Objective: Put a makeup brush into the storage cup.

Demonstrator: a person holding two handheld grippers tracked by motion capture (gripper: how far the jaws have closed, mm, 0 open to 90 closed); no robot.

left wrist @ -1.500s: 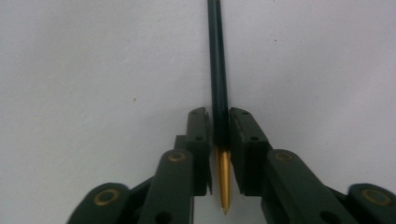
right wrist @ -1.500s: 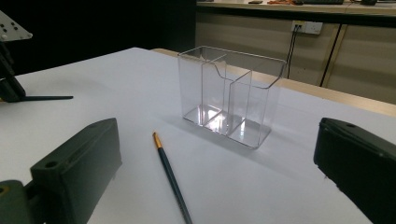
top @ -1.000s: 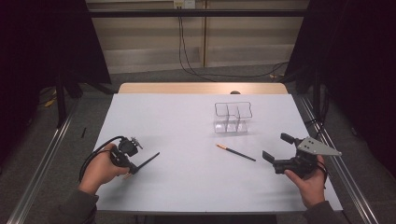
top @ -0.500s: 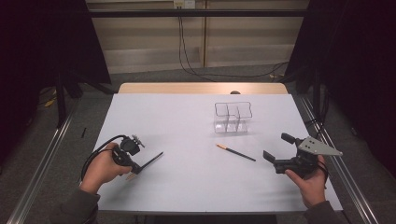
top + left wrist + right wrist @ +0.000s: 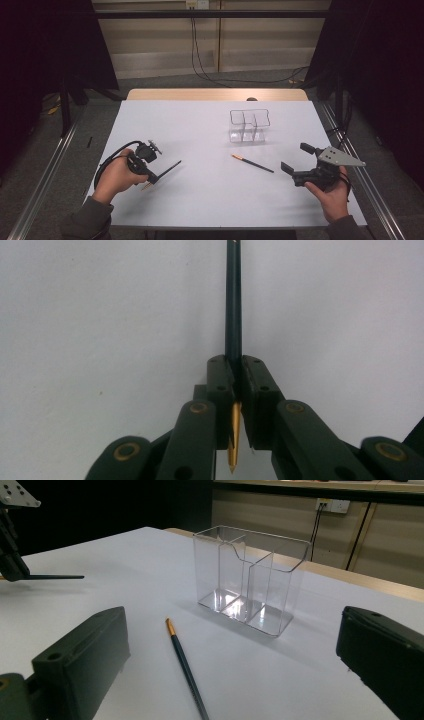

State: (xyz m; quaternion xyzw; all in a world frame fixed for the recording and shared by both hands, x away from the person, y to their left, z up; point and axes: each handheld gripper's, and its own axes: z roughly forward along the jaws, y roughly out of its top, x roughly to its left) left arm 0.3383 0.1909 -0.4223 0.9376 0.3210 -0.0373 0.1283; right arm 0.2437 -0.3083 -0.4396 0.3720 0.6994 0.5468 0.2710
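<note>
My left gripper [image 5: 151,178] is shut on a dark pencil [image 5: 170,168] with a gold end, held just above the white table at the near left. In the left gripper view the jaws [image 5: 237,366] pinch the pencil [image 5: 233,300], its gold tip pointing back between them. My right gripper [image 5: 297,158] stands open at the near right with nothing between its fingers [image 5: 232,630]. A second dark pencil [image 5: 252,164] [image 5: 185,665] lies flat on the table, in front of a clear plastic holder [image 5: 248,126] [image 5: 247,575] with several compartments, which looks empty.
The white table top [image 5: 200,200] ends in a wooden strip [image 5: 215,94] at the far edge. Metal rails [image 5: 45,170] run along both sides. Cables hang down the back wall [image 5: 197,55]. The right gripper view has the left gripper [image 5: 10,555] at its far left.
The left hand has drifted a little to the right and upward with the pencil still gripped. The right hand, the loose pencil and the holder have stayed put.
</note>
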